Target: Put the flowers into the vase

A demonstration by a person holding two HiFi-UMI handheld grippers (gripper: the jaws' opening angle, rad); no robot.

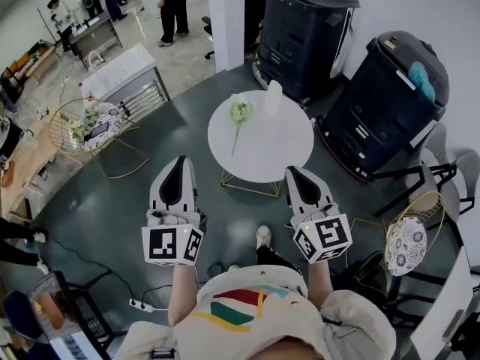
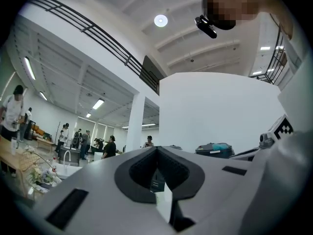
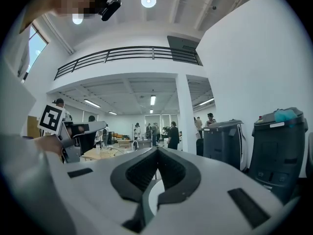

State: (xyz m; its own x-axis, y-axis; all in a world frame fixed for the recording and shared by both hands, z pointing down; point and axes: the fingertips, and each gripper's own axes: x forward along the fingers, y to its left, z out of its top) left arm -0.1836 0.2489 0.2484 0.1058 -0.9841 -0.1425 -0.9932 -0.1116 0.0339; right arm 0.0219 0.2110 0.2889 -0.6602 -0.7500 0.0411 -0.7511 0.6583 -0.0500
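A round white table (image 1: 277, 152) stands ahead of me in the head view. A pale green flower (image 1: 238, 113) lies flat on its left part, stem toward me. A white vase (image 1: 274, 97) stands upright at the table's far edge. My left gripper (image 1: 181, 160) hovers over the floor short of the table's left side, jaws together and empty. My right gripper (image 1: 294, 172) is held just above the table's near right edge, also shut on nothing. In the left gripper view the jaws (image 2: 157, 149) meet at their tips; in the right gripper view the jaws (image 3: 157, 150) meet too.
Two big black machines (image 1: 304, 25) (image 1: 386, 100) stand behind and right of the table. A wire chair with a patterned cushion (image 1: 88, 128) is at left, another (image 1: 409, 240) at right. A white pillar (image 1: 225, 17), a counter (image 1: 124, 77) and people are farther back. A cable and power strip (image 1: 139, 304) lie on the floor.
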